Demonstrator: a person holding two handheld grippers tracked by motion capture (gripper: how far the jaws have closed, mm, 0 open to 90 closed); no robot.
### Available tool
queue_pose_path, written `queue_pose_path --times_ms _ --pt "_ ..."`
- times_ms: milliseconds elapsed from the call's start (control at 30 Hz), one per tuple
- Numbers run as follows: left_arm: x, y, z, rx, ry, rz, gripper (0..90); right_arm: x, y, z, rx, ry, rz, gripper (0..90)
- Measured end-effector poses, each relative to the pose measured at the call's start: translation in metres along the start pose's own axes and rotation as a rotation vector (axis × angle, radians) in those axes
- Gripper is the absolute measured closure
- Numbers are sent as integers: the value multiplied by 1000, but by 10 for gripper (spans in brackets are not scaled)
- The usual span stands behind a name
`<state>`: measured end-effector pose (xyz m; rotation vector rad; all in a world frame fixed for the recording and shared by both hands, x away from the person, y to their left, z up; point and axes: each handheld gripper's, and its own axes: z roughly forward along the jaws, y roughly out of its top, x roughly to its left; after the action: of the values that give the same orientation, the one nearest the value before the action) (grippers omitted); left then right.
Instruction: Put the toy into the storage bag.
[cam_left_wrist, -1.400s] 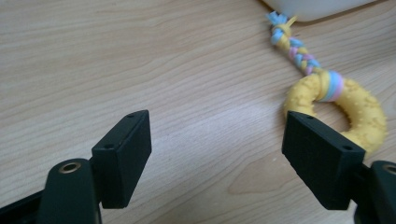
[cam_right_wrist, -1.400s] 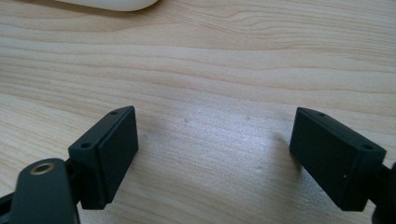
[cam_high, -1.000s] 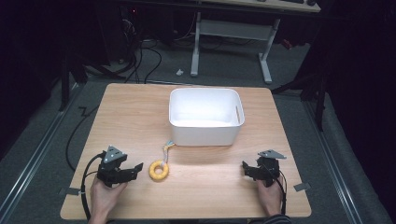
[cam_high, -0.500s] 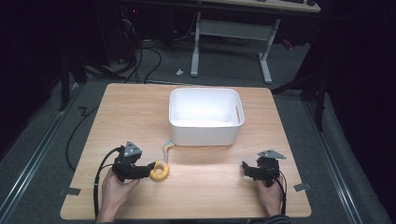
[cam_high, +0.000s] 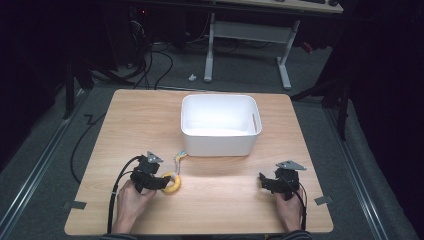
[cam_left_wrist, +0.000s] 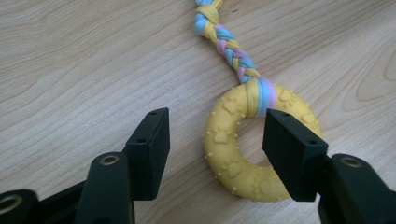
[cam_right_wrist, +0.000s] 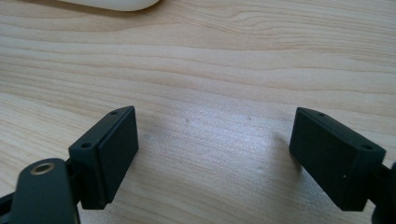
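A yellow rubber ring toy (cam_left_wrist: 243, 151) with paw prints lies flat on the wooden table (cam_high: 150, 120), a braided pastel rope (cam_left_wrist: 231, 46) tied to it. In the high view the ring (cam_high: 173, 183) lies in front of the white bin (cam_high: 220, 125). My left gripper (cam_high: 159, 182) is open, its jaws straddling the ring's near side; one jaw overlaps the ring's right part, the other stands on bare wood. In its own view the left gripper (cam_left_wrist: 215, 149) holds nothing. My right gripper (cam_high: 264, 182) rests open near the table's front right, with bare wood between its jaws (cam_right_wrist: 212, 154).
The white bin stands empty at the table's middle back. A desk frame (cam_high: 250, 35) and cables (cam_high: 150, 60) are on the floor beyond the table. Tape marks (cam_high: 322, 200) sit near the front corners.
My left gripper has moved right across the table to the yellow ring and now brackets its near side. The right gripper has stayed put.
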<state>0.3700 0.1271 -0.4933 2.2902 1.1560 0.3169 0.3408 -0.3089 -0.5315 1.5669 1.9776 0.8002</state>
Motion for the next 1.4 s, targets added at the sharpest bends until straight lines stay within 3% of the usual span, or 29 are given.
queue_pose_path --times_ms 167,767,967,1400 --pt "-4 4 4 39 26 23 476 0 0 0 -1 0 -2 155" --pt "-7 4 13 94 9 28 600 0 0 0 -1 -1 -3 155" --pt "-7 2 16 92 0 14 643 0 0 0 0 0 -2 155" --pt "-7 2 11 78 -26 28 670 0 0 0 0 -1 -1 155"
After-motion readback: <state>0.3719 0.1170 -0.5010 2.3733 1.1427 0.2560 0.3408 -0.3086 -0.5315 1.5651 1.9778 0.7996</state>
